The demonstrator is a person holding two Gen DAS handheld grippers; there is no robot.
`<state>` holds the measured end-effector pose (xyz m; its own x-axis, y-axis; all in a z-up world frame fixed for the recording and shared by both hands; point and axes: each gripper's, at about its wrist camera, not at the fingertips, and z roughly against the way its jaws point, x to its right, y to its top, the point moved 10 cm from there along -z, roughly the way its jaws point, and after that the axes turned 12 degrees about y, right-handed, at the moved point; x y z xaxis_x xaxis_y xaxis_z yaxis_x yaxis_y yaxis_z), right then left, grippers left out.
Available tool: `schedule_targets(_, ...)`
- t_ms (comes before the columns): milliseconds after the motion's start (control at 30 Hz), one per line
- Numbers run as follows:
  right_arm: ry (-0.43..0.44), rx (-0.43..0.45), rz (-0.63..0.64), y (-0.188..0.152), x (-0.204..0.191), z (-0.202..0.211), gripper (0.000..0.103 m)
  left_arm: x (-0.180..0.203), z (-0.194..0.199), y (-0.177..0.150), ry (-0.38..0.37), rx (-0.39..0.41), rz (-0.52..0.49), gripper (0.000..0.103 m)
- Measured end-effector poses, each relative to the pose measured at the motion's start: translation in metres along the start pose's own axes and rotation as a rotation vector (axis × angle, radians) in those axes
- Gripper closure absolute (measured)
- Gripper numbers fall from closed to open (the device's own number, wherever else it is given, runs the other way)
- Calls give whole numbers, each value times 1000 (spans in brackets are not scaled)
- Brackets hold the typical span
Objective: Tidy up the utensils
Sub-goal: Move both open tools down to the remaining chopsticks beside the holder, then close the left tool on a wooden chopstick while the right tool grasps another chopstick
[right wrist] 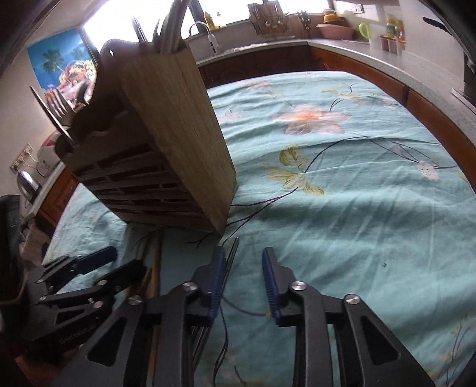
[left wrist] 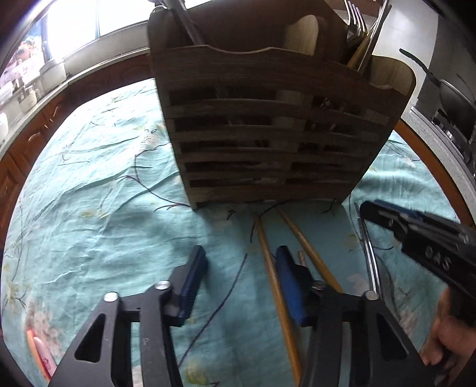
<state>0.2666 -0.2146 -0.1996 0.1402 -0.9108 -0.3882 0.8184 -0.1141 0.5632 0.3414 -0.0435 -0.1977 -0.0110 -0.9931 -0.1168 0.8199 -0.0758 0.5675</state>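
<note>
One bench [left wrist: 98, 184] carries the work, covered by a teal floral cloth. One wooden slatted utensil holder [left wrist: 267, 125] stands upright on the cloth; forks [left wrist: 355, 18] rise from its right-hand compartment in the left wrist view, and their exact number cannot be told. Two hand-held grippers are in view. The left hand-held gripper [left wrist: 241, 268] hangs over the cloth with its jaws partly open; nothing lies between the pads, and one of the two wooden chopsticks [left wrist: 276, 285] lies just outside its right finger. Both chopsticks lie flat in front of the holder, side by side. The right hand-held gripper [right wrist: 242, 268] is also partly open, with only cloth in the gap. One metal fork [right wrist: 230, 262] lies on the cloth just beside its left finger; contact cannot be told.
</note>
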Motion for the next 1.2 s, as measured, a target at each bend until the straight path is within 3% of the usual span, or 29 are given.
schedule_targets(233, -36, -30, 51, -2, -2, -5, 102, -12, 3, -15, -15, 8, -23, 75)
schedule_targets(467, -6, -36, 40, -27, 7, 16, 101, -17, 8, -22, -77, -24, 30, 75)
schedule_targets(700, 70, 9, -42, -13, 3, 13, 95, -31, 9, -15, -62, -34, 77, 74)
schedule_targets(833, 85, -4, -41, 0, -7, -2, 79, -35, 5, -9, -48, -35, 92, 72)
schedule_targets(1033, -10, -50, 51, -8, -12, -7, 94, -37, -5, -6, -46, -37, 90, 69)
schedule_targets(1200, 40, -57, -1, -15, -5, -1, 94, -35, -12, 3, -36, -31, 80, 66)
